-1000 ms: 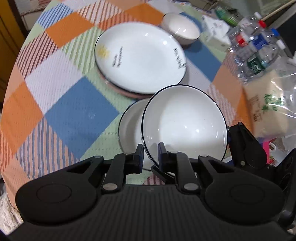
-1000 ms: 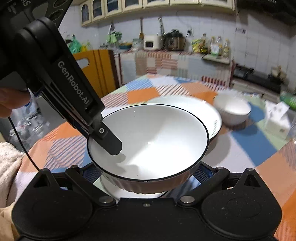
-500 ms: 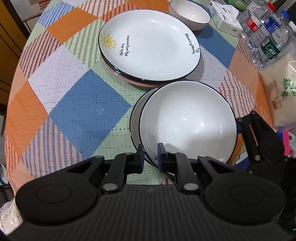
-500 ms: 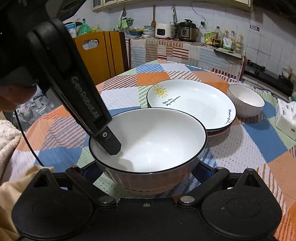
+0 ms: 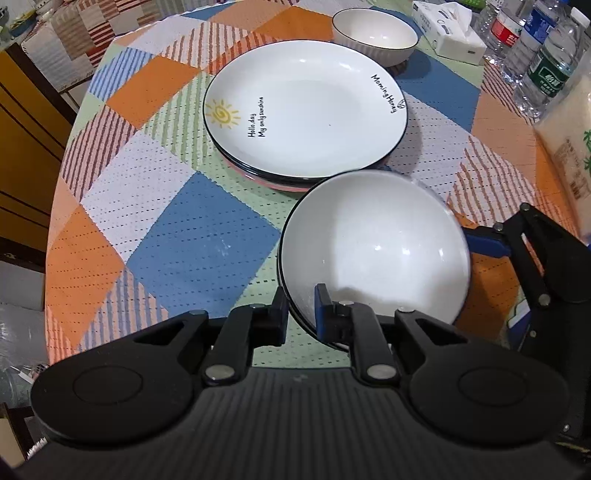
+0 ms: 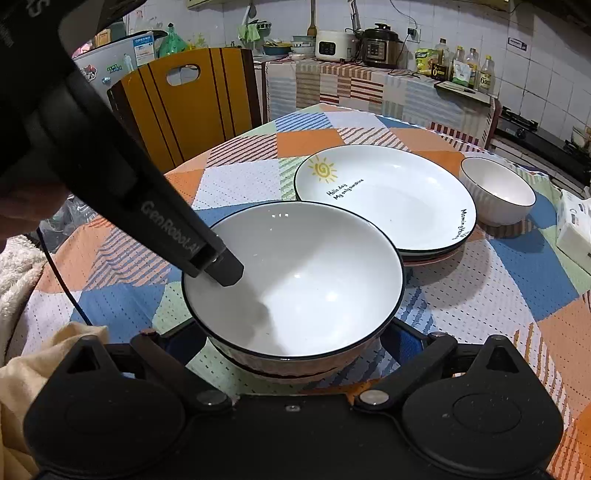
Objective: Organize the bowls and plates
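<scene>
Left gripper fingers pinch the rim of a white bowl nested in another; right gripper fingers spread around it, beside stacked plates.

I see a large white bowl with a thin black rim, upright and nested in a second bowl beneath it, whose ribbed outer wall shows just under its rim. Beyond the large bowl, just beside it, lies a stack of shallow white plates; the top plate bears a yellow sun and black lettering. Beyond the stack, close to its far edge, stands a smaller white bowl, upright and black-rimmed.
</scene>
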